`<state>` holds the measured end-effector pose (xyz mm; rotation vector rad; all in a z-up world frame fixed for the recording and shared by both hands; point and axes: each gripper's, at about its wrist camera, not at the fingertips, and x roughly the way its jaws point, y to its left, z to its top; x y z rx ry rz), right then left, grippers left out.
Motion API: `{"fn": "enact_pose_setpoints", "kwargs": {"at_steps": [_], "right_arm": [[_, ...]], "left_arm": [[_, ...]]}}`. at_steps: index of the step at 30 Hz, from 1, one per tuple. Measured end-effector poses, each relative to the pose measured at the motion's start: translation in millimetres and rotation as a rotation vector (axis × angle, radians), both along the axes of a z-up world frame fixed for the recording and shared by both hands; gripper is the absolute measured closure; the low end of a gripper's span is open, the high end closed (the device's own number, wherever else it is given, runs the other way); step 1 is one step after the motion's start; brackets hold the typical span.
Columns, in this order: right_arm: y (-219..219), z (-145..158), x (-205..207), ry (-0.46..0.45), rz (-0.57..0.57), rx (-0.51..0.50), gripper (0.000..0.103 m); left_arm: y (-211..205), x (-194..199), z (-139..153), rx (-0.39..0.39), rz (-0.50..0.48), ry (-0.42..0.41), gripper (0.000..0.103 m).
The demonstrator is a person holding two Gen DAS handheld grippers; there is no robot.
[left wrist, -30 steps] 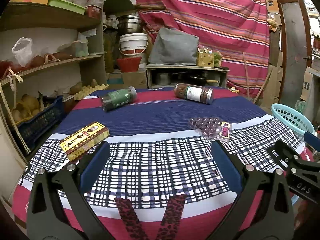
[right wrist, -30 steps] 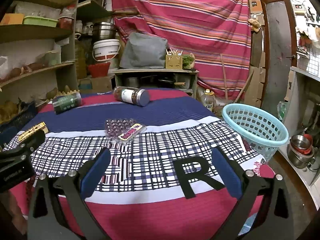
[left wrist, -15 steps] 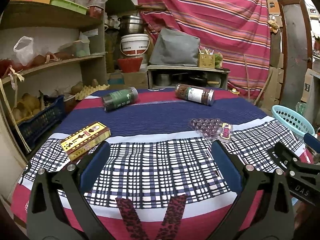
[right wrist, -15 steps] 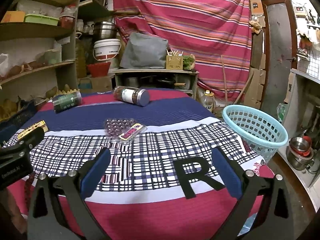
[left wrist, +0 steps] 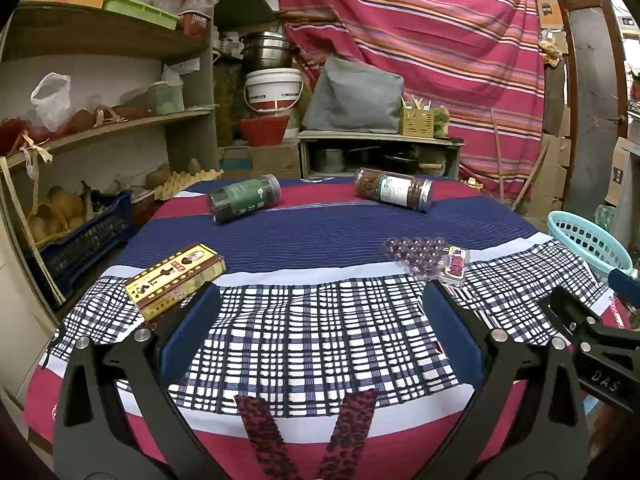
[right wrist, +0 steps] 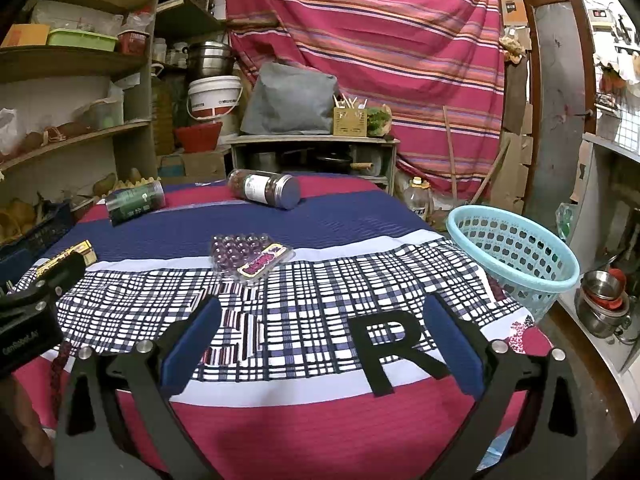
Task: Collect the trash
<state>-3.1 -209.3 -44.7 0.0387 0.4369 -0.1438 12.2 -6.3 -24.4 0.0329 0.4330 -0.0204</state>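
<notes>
Four pieces of trash lie on the cloth-covered table (left wrist: 320, 240). A yellow box (left wrist: 175, 280) (right wrist: 66, 256) lies front left, just beyond my left gripper's left finger. A green jar (left wrist: 244, 198) (right wrist: 134, 201) lies on its side at the back left. A brown jar (left wrist: 394, 189) (right wrist: 264, 189) lies at the back. A clear blister pack (left wrist: 428, 258) (right wrist: 250, 256) with purple bumps sits mid-table. A light blue basket (right wrist: 514, 256) (left wrist: 588, 240) stands off the table's right side. My left gripper (left wrist: 320, 332) and my right gripper (right wrist: 320, 336) both hover open and empty over the near edge.
Shelves (left wrist: 100, 128) with bags, tubs and a blue crate (left wrist: 80, 240) line the left wall. A low cabinet (left wrist: 376, 152) and a striped curtain (left wrist: 420, 40) stand behind the table. Metal pots (right wrist: 600, 300) sit on the floor at right, past the basket.
Both grippers have drifted only slightly; the view is nearly the same. All objects stay where they were and both grippers remain open.
</notes>
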Motion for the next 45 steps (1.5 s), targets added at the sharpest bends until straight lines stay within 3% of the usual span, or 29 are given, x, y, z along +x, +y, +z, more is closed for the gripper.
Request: {"fn": "enact_pose_setpoints", "kwargs": {"at_steps": [45], "right_arm": [[-2.0, -1.8, -4.2, -0.014, 0.008, -0.008, 0.005]], "left_arm": [[2.0, 0.8, -1.0, -0.008, 0.000, 0.003, 0.005]]}}
